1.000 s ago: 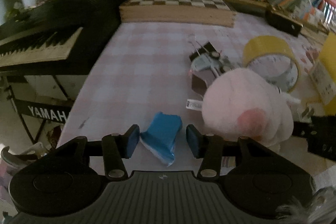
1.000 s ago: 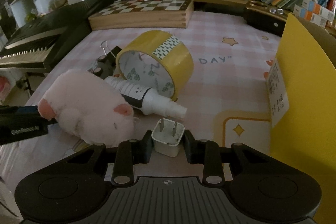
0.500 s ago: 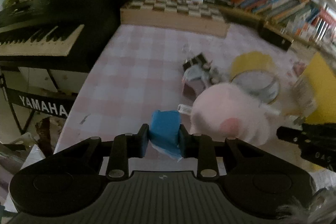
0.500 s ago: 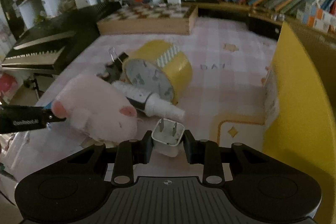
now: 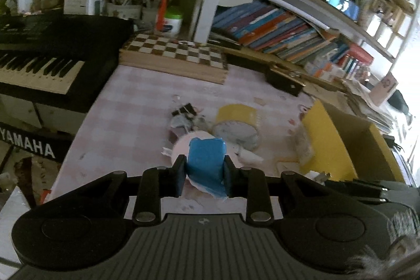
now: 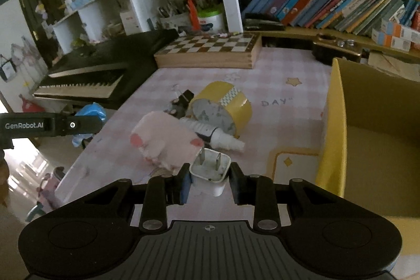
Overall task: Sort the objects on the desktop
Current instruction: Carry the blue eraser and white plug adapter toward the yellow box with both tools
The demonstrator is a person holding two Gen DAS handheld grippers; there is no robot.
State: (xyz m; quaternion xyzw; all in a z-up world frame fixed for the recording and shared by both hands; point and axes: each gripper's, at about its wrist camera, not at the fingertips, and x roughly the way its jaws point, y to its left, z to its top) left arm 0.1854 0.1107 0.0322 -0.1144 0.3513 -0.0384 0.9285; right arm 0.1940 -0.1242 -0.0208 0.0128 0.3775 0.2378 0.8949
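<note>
My left gripper is shut on a blue packet and holds it high above the pink checked table. It also shows in the right wrist view. My right gripper is shut on a white plug adapter, prongs up, lifted above the table. On the table lie a pink plush toy, a white spray bottle, a yellow tape roll and black binder clips. An open yellow box stands at the right.
A wooden chessboard box lies at the table's back. A black Yamaha keyboard stands left of the table. Shelves of books run behind. A black case sits at the back right.
My left gripper closed on the blue packet and lifted it high off the table. My right gripper rose with the plug adapter held in it.
</note>
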